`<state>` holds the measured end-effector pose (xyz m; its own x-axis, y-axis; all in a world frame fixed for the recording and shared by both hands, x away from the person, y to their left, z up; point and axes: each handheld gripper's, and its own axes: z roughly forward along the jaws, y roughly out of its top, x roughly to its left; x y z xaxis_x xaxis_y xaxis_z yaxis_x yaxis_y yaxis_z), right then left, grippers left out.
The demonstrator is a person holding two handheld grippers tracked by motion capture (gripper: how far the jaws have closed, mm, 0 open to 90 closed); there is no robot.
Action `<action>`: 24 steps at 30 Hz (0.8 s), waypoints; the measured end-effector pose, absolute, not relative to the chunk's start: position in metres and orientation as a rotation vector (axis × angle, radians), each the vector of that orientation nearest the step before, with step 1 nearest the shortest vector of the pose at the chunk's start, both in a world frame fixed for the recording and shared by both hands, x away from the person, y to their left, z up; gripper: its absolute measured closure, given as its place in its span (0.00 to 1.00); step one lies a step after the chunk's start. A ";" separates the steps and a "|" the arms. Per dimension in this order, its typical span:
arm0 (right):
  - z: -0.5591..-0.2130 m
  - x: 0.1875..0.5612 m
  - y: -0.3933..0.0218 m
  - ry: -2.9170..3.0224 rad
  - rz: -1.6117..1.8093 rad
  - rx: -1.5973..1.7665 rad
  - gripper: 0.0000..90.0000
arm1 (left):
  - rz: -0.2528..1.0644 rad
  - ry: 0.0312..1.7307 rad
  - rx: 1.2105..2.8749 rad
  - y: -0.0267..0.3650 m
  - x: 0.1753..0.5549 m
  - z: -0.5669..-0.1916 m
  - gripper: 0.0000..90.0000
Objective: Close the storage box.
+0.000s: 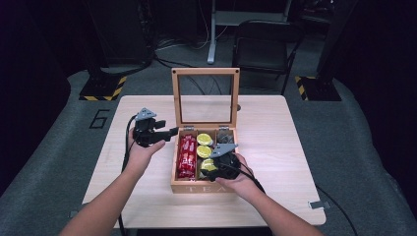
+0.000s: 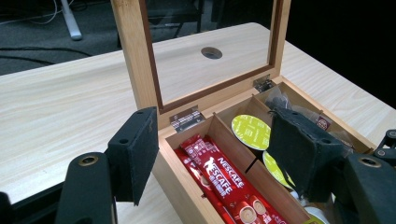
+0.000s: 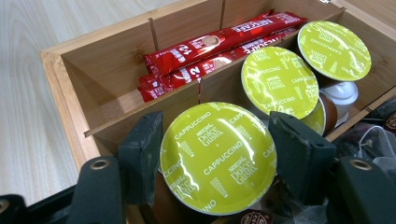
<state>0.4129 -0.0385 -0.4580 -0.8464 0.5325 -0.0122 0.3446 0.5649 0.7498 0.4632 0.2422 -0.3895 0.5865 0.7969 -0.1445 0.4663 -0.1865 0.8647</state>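
Note:
An open wooden tea box [image 1: 204, 187] stands mid-table with its glass lid [image 1: 205, 71] upright. Red Nescafe sachets [image 1: 187, 156] [image 2: 224, 179] [image 3: 210, 51] fill its left compartment. Green-lidded Cappuccino capsules [image 1: 203, 145] [image 2: 252, 131] lie in the middle one. My right gripper [image 1: 216, 164] [image 3: 215, 163] reaches into the box's near end, and its pads press both sides of the nearest capsule [image 3: 219, 149]. Two more capsules [image 3: 279, 81] [image 3: 334, 44] lie beyond it. Just left of the box my left gripper [image 1: 169, 132] [image 2: 217, 149] hovers open with nothing between its jaws, pointing at the hinge corner.
Dark tea packets [image 2: 322, 122] [image 3: 373, 140] sit in the right compartment. The light wood table [image 1: 275, 128] has a cable hole [image 2: 211, 52] behind the box. A black chair [image 1: 263, 44] and stand bases with striped tape [image 1: 105, 88] are on the floor beyond.

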 end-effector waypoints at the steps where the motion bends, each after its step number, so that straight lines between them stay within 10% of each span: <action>1: -0.458 0.413 -0.038 2.561 1.153 0.733 0.41 | 0.421 1.027 1.831 0.242 0.463 -0.390 0.37; 24: -0.437 0.411 -0.045 2.525 1.215 0.723 0.41 | 0.422 1.033 1.825 0.243 0.462 -0.389 0.37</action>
<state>0.4107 -0.0452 -0.4369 -0.8465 0.5323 -0.0072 0.3264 0.5296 0.7830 0.4624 0.2433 -0.3891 0.5814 0.8001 -0.1477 0.4672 -0.1797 0.8657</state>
